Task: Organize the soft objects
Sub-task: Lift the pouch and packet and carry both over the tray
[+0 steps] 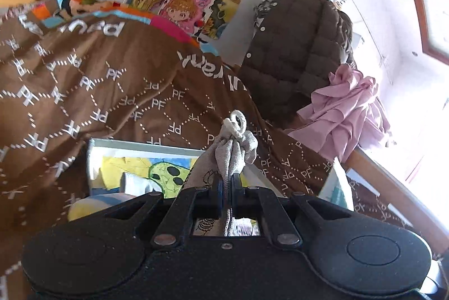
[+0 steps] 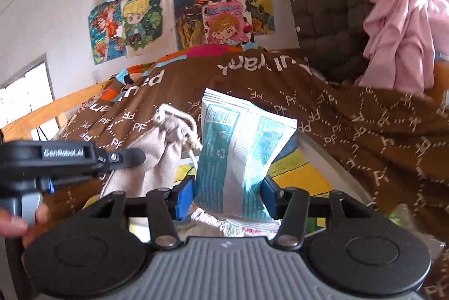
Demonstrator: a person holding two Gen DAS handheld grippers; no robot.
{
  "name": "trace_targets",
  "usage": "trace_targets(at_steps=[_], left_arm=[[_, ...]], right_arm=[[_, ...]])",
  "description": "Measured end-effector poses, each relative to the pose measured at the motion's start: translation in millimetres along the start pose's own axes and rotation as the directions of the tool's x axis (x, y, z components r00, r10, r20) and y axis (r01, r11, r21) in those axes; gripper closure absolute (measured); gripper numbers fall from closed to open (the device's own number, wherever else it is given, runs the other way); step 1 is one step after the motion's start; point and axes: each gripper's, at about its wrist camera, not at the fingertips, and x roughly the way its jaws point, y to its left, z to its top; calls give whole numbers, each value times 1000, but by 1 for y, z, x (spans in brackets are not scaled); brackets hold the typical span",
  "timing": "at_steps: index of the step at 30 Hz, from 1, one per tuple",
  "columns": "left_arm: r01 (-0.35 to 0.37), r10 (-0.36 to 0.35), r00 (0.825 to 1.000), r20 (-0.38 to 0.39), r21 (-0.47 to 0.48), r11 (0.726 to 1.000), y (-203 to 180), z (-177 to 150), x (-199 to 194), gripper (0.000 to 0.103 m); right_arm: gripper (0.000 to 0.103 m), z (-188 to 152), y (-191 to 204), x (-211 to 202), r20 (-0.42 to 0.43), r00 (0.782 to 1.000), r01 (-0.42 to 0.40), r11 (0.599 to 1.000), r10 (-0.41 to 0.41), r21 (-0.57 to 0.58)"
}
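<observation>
Right wrist view: a blue packet is clamped in the half-open right gripper; the cloth pouch is pinched by the shut left gripper. Both should be kept steady for loading.

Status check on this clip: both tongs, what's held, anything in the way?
Left tongs shut on grey drawstring pouch. Right tongs clamped on blue-white packet. Brown blanket ahead, no obstruction seen.

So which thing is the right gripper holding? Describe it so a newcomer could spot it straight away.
Start from the brown bedspread printed with white PF letters. In front of it, the right gripper is closed on a soft teal-and-white plastic packet standing upright. Unlike the plain beige drawstring pouch on its left, it is glossy, with a barcode and a recycling symbol.
</observation>
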Motion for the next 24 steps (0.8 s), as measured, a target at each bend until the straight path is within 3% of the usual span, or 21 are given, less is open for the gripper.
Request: trace_targets(at_steps=[15, 24], left_arm=[[23, -36, 996, -78, -153, 988, 53, -13, 56, 98], [-8, -14, 990, -141, -156, 988, 57, -20, 71, 94]], right_arm=[[46, -14, 4, 57, -117, 992, 36, 999, -38, -19], [41, -17, 5, 65, -133, 990, 47, 999, -49, -24]])
